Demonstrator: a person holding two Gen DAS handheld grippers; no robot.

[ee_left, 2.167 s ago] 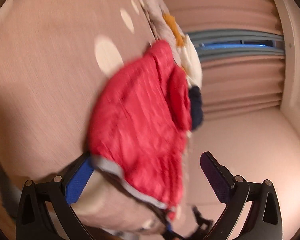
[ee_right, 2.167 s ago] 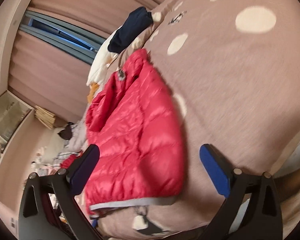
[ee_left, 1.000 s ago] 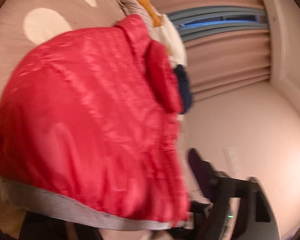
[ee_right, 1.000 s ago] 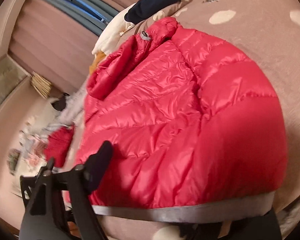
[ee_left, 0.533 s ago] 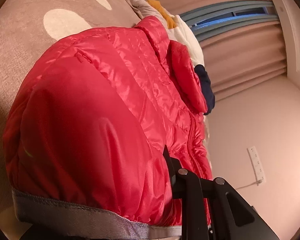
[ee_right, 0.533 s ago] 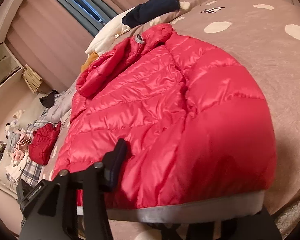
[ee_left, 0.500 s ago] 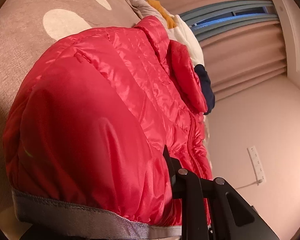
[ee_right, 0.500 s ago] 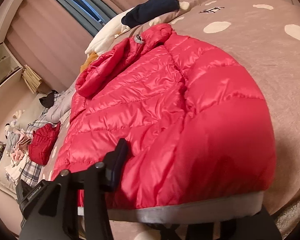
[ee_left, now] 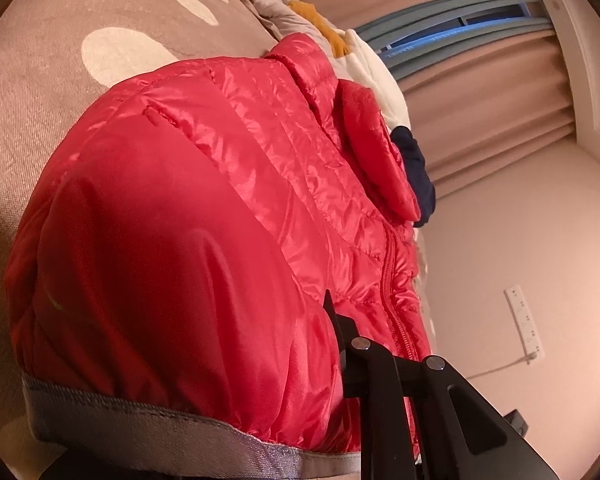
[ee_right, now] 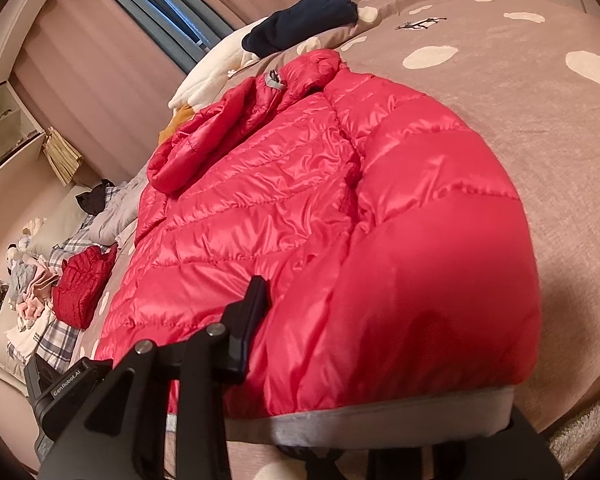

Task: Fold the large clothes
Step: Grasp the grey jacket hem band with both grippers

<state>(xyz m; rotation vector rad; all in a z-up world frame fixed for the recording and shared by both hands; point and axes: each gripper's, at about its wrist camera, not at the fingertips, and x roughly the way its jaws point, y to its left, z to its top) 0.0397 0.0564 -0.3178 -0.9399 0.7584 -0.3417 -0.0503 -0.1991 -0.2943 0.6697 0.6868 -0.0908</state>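
Left claw (ee_left: 260, 392), right claw (ee_right: 340, 360) just closing, both clenched on red jacket (ee_left: 220, 208) hem

The jacket (ee_right: 300, 240) lies on the bed (ee_right: 540, 140), its hem nearest both cameras, its collar toward the curtains (ee_right: 100, 92) behind. One sleeve (ee_right: 204, 148) lies folded across its chest. Beyond the collar, a dark garment (ee_right: 304, 24) rests on a pillow (ee_right: 212, 68). In the right wrist view a clothes pile (ee_right: 52, 280) lies left of the jacket.
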